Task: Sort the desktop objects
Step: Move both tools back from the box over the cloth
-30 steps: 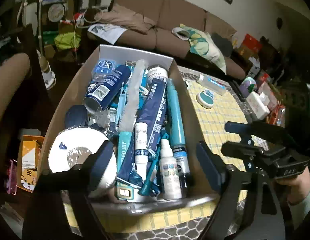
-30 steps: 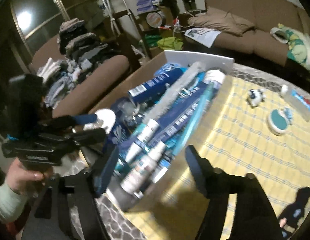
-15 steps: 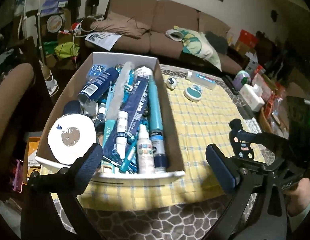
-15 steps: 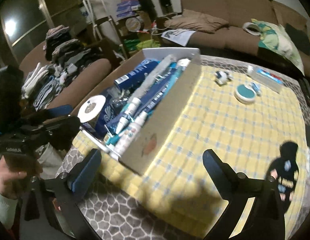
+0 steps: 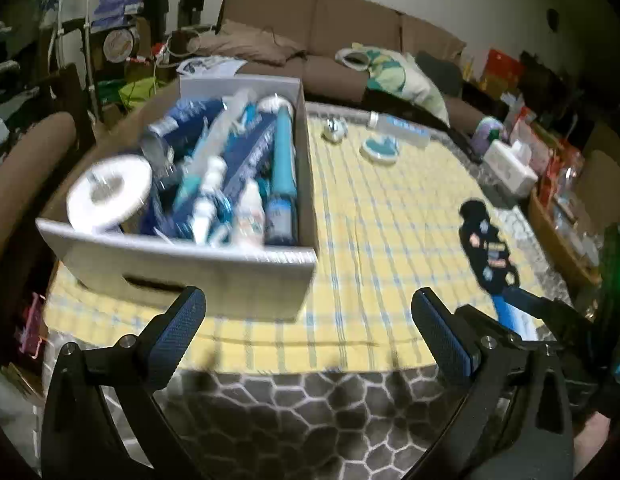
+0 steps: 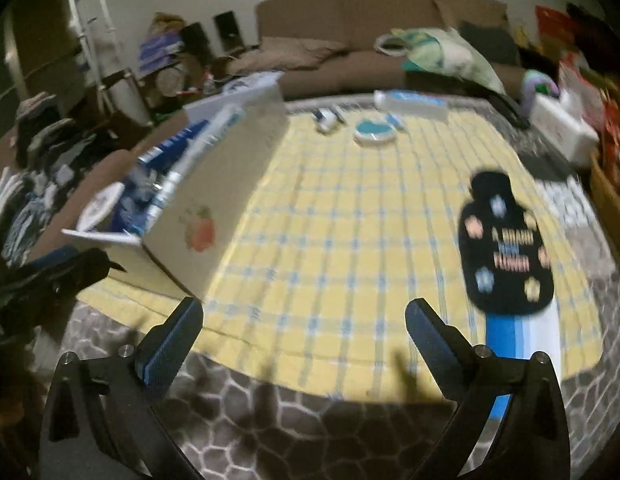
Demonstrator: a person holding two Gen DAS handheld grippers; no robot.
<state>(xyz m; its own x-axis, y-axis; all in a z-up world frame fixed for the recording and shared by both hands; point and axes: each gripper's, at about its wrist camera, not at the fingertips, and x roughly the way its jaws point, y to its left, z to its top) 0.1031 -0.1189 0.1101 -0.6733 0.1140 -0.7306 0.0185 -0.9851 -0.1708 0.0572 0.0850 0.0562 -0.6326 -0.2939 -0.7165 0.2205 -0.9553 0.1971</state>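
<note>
A cardboard box [image 5: 182, 276] stands on the left part of the yellow checked surface [image 5: 373, 240], packed with blue and white bottles and tubes lying lengthwise, and a white paper roll [image 5: 110, 192] in its near left corner. A black pouch with pale flower prints [image 6: 505, 248] lies flat on the right part of the cloth, well apart from the box. At the far side lie a round teal-topped case [image 5: 378, 148], a small white object [image 5: 334, 130] and a clear bottle with a blue label [image 5: 401, 127].
</note>
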